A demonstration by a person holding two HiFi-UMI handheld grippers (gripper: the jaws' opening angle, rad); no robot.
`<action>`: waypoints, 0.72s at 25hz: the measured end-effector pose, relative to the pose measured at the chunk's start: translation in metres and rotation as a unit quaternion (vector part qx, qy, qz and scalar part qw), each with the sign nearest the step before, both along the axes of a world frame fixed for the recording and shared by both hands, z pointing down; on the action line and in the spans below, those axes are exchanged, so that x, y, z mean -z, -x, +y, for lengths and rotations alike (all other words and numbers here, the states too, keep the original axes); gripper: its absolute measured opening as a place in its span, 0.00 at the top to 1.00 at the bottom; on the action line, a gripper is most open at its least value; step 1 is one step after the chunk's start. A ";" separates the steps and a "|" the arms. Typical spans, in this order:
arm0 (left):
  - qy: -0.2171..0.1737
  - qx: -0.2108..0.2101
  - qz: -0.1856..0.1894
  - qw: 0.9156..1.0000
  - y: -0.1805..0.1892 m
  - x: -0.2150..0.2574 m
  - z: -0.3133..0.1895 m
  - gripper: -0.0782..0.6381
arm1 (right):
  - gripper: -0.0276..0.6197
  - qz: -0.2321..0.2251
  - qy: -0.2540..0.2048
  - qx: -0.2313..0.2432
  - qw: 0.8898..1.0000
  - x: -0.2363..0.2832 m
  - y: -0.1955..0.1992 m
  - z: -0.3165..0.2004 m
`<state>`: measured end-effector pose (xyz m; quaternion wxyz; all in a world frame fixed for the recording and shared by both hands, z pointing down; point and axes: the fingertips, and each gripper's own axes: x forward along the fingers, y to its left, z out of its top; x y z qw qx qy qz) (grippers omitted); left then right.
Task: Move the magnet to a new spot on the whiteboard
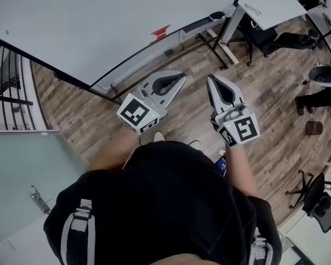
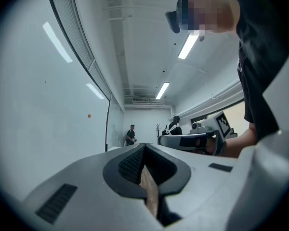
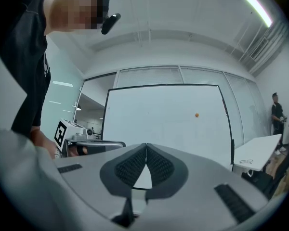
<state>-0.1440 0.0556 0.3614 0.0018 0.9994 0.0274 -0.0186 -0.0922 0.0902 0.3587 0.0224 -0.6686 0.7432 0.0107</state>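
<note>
A small orange magnet sticks to the large whiteboard, to the right of its middle, in the right gripper view. In the left gripper view the same magnet shows as a dot on the whiteboard at the left. The head view shows the whiteboard from above, and I cannot make out the magnet there. My left gripper and right gripper are held side by side, level, well short of the board. Both are shut, tips touching, with nothing between the fingers.
A red item lies on the board's tray. The board's stand legs spread over the wooden floor. A white desk and dark chairs stand to the right. Two people stand far down the room.
</note>
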 end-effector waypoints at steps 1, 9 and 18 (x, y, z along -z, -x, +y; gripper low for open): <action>0.001 0.001 0.001 1.000 -0.001 0.001 0.001 0.88 | 0.97 0.001 -0.001 -0.001 1.000 0.001 -0.002 0.002; -0.004 -0.004 0.007 1.000 -0.013 0.010 0.026 0.88 | 0.96 -0.008 -0.027 0.025 0.999 0.012 -0.010 0.029; 0.007 0.005 0.006 1.000 -0.038 0.010 0.058 0.89 | 0.96 -0.012 -0.017 0.032 0.999 0.007 -0.039 0.062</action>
